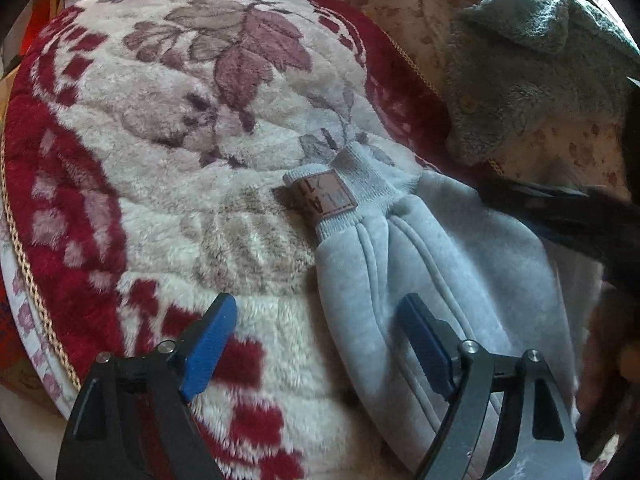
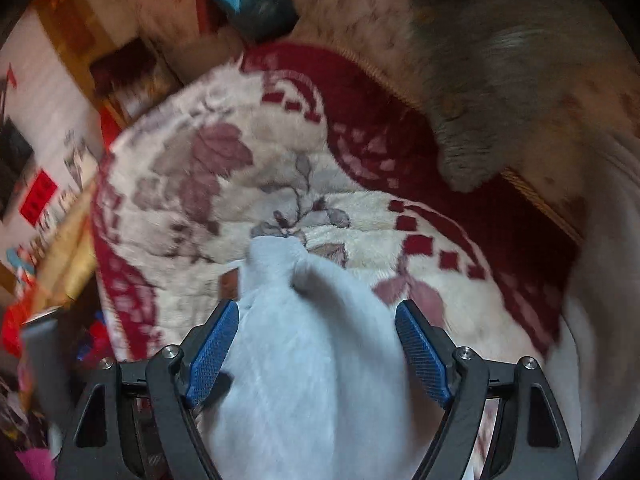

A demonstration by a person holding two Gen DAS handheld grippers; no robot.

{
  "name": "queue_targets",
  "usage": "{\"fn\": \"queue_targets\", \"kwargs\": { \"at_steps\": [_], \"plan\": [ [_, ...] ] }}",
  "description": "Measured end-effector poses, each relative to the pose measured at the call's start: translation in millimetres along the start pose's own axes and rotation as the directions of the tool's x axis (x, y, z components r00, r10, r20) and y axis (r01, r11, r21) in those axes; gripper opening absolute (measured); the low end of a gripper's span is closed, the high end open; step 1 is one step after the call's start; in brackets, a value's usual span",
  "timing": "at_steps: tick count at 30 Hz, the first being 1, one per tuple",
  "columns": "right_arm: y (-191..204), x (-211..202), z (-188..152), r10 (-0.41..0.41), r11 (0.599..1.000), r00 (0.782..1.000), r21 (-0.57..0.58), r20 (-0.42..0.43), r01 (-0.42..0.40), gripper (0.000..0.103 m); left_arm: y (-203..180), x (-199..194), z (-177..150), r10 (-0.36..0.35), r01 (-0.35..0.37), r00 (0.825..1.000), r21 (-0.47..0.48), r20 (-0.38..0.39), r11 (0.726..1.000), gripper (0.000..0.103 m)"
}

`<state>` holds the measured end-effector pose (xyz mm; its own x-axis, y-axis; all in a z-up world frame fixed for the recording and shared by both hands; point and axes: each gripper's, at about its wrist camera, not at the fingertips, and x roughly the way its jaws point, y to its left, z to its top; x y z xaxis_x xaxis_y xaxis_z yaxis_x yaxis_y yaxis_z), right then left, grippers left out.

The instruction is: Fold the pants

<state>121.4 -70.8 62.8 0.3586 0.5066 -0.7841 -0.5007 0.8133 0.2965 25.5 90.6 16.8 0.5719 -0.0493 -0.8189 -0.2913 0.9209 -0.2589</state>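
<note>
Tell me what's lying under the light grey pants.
The pants lie on a fluffy red-and-cream floral blanket, which shows all around the cuff. Whatever is directly beneath the fabric is covered.

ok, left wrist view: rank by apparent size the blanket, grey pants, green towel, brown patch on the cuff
1. blanket
2. grey pants
3. green towel, though it lies farther from the camera and is cut off by the frame edge, so unsure against the pants
4. brown patch

Left gripper point(image 1: 316, 340): angled downward, jaws spread wide, nothing pinched between the blue pads point(image 1: 208, 348). Right gripper point(image 2: 318, 346): also tilted down, jaws wide, blue pads point(image 2: 424, 350) not pressing on anything.
</note>
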Motion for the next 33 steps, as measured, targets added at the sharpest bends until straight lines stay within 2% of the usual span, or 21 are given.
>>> {"fn": "queue_targets", "kwargs": {
  "at_steps": [1, 3, 4, 5, 7, 11, 14, 18, 20, 22, 24, 26, 28, 30, 32, 33],
  "plan": [
    [4, 15, 4, -0.025, 0.998, 0.999, -0.050, -0.025, 0.024, 0.084, -1, 2, 0, 0.004, -0.004, 1.000, 0.006, 0.005, 1.000, 0.083],
    [9, 35, 6, -0.062, 0.992, 0.995, -0.114, -0.072, 0.054, 0.065, -4, 4, -1, 0.009, -0.010, 1.000, 0.037, 0.028, 0.999, 0.082],
    [10, 44, 6, -0.083, 0.988, 0.992, -0.142, -0.100, 0.068, 0.039, -6, 5, -1, 0.007, -0.009, 0.999, 0.060, 0.037, 0.998, 0.065],
    [11, 51, 5, -0.099, 0.985, 0.987, -0.156, -0.126, 0.079, 0.029, -7, 5, 0, 0.010, -0.013, 0.999, 0.077, 0.041, 0.997, 0.040],
    [11, 53, 4, -0.076, 0.987, 0.988, -0.148, -0.133, 0.056, 0.025, -6, 1, 3, -0.072, 0.071, 0.997, 0.074, 0.017, 0.995, 0.018],
    [31, 31, 9, 0.003, 0.990, 0.998, -0.144, -0.069, -0.013, 0.025, 3, -33, 7, -0.056, 0.047, 0.993, 0.085, 0.104, 0.995, 0.018],
    [54, 20, 17, 0.061, 0.983, 0.997, -0.170, -0.038, -0.067, 0.024, 17, -56, 12, -0.053, 0.042, 0.991, 0.088, 0.124, 0.995, 0.018],
    [80, 26, 23, 0.116, 0.978, 0.993, -0.171, -0.010, -0.116, 0.024, 36, -64, 10, -0.022, 0.014, 0.995, 0.079, 0.101, 0.997, 0.018],
    [94, 40, 22, 0.155, 0.974, 0.988, -0.165, -0.007, -0.154, 0.024, 43, -48, 3, 0.018, -0.021, 0.999, 0.073, 0.043, 0.997, 0.018],
    [107, 62, 16, 0.130, 0.978, 0.991, -0.160, -0.033, -0.133, 0.024, 49, -32, -5, 0.037, -0.036, 0.999, 0.053, -0.022, 0.998, 0.018],
    [111, 68, 11, 0.132, 0.979, 0.990, -0.149, -0.047, -0.138, 0.024, 54, -29, -8, 0.044, -0.043, 0.998, 0.027, -0.034, 0.999, 0.028],
    [110, 61, 8, 0.138, 0.979, 0.989, -0.146, -0.044, -0.143, 0.024, 62, -32, -6, 0.059, -0.059, 0.998, -0.015, -0.023, 0.998, 0.054],
    [103, 41, 5, 0.106, 0.983, 0.994, -0.147, -0.031, -0.109, 0.027, 69, -36, -5, 0.082, -0.082, 0.997, -0.046, -0.010, 0.996, 0.067],
    [87, 18, 0, 0.115, 0.987, 0.993, -0.114, -0.012, -0.116, 0.038, 72, -41, -6, 0.073, -0.073, 0.997, -0.056, -0.005, 0.996, 0.067],
    [73, -2, -10, 0.121, 0.989, 0.993, -0.085, 0.003, -0.120, 0.078, 71, -48, -9, 0.089, -0.088, 0.996, -0.055, 0.008, 0.995, 0.068],
    [66, -14, -18, 0.113, 0.991, 0.993, -0.072, 0.021, -0.111, 0.084, 69, -54, -10, 0.105, -0.104, 0.994, -0.046, 0.025, 0.993, 0.068]
  ]
}}
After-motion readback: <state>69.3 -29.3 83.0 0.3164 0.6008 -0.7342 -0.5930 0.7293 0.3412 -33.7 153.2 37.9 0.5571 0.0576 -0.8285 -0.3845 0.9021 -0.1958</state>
